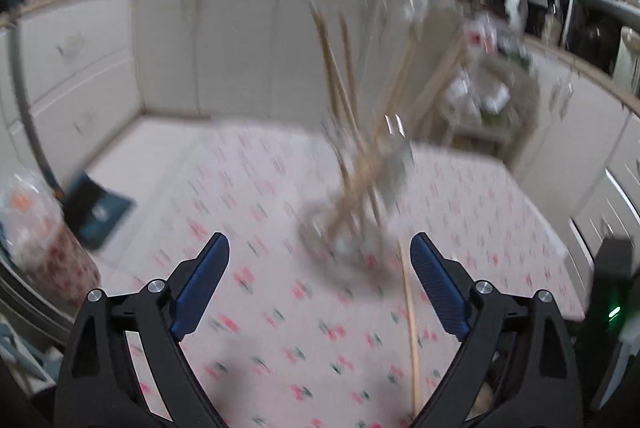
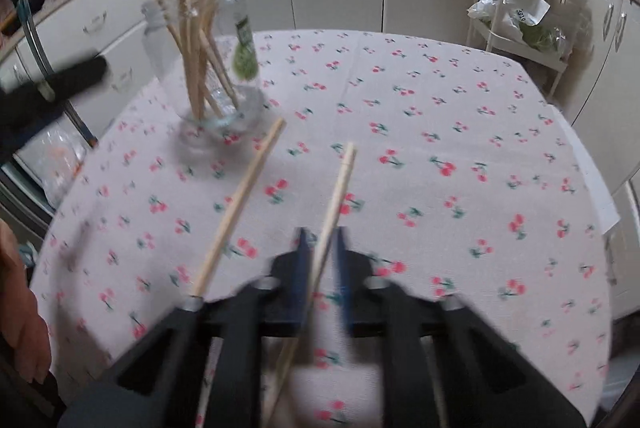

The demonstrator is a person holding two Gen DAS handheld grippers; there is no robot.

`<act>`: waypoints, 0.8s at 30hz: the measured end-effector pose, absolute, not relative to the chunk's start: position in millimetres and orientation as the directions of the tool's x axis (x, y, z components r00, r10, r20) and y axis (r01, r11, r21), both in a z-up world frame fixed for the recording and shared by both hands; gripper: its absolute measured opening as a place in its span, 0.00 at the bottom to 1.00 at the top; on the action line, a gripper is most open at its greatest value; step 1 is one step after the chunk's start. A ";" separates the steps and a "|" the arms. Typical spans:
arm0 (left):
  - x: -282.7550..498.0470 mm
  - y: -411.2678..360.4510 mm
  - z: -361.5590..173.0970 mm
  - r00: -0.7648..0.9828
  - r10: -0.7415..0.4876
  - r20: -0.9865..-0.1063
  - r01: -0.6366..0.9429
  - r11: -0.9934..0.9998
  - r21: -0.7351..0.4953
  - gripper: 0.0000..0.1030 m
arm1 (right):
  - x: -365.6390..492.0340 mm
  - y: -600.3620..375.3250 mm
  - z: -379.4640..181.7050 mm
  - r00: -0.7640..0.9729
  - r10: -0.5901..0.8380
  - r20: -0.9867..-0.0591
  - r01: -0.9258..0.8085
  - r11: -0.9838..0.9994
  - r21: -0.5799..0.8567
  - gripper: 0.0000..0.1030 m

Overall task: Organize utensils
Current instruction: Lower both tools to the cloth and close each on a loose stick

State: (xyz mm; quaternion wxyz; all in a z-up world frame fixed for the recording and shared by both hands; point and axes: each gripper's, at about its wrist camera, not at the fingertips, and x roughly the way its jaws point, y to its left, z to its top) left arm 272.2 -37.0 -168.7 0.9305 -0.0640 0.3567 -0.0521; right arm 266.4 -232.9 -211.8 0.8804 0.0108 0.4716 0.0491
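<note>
Just in front of the glass jar, which holds upright chopsticks, the right tool is clamped on one chopstick. A second chopstick lies loose on the desk nearer the jar. The left tool is spread apart and empty. Risk: the off-centre grip may pivot the stick; the light jar could tip.

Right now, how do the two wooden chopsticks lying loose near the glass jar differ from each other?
The right-hand chopstick is clamped between the right gripper's shut blue fingers; the left-hand chopstick lies free on the cherry-print tablecloth, untouched. The left-hand one's tip reaches almost to the glass jar; the gripped one stops further off. Both are plain pale wood, pointing roughly the same way.
</note>
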 end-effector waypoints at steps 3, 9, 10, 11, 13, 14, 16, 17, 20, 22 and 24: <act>284.8 -60.4 -195.2 0.659 -0.149 -0.738 0.093 0.989 -0.117 0.85 | 252.3 -257.2 -211.9 0.543 0.096 -0.834 -0.061 0.995 0.075 0.06; 295.1 -104.2 -218.1 0.620 -0.078 -0.781 0.153 0.988 0.023 0.85 | 242.2 -284.9 -210.2 0.533 0.160 -0.831 -0.039 0.986 0.164 0.06; 297.3 -106.7 -219.2 0.614 -0.076 -0.786 0.153 0.988 0.024 0.85 | 243.9 -286.3 -209.8 0.533 0.165 -0.830 -0.036 0.984 0.173 0.06; 301.2 -109.1 -221.6 0.609 -0.063 -0.790 0.144 0.989 0.032 0.85 | 248.2 -284.6 -209.7 0.528 0.168 -0.832 -0.041 0.984 0.173 0.07; 309.9 -115.1 -222.1 0.599 -0.050 -0.799 0.145 0.988 0.047 0.82 | 254.1 -282.2 -207.5 0.533 0.168 -0.829 -0.058 0.985 0.162 0.19; 313.7 -117.8 -225.4 0.587 -0.047 -0.809 0.152 0.987 0.054 0.73 | 255.9 -279.2 -206.0 0.540 0.156 -0.827 -0.063 0.987 0.146 0.30; 315.5 -122.6 -227.4 0.574 -0.062 -0.817 0.176 0.983 0.049 0.53 | 262.5 -274.2 -207.0 0.540 0.134 -0.831 -0.084 0.991 0.105 0.31; 312.6 -125.3 -227.3 0.573 -0.067 -0.817 0.191 0.980 0.054 0.41 | 264.9 -273.2 -209.2 0.534 0.130 -0.835 -0.089 0.991 0.098 0.31; 302.6 -135.5 -224.8 0.565 -0.061 -0.823 0.231 0.969 0.087 0.06 | 264.2 -270.1 -211.7 0.536 0.105 -0.838 -0.109 0.993 0.055 0.08; 293.5 -135.8 -224.2 0.561 -0.064 -0.826 0.225 0.971 0.078 0.04 | 259.0 -270.3 -210.4 0.523 0.137 -0.841 -0.119 0.989 0.087 0.06; 280.5 -129.7 -223.8 0.547 -0.082 -0.833 0.217 0.975 0.047 0.04 | 252.2 -269.5 -207.7 0.520 0.167 -0.838 -0.133 0.985 0.113 0.06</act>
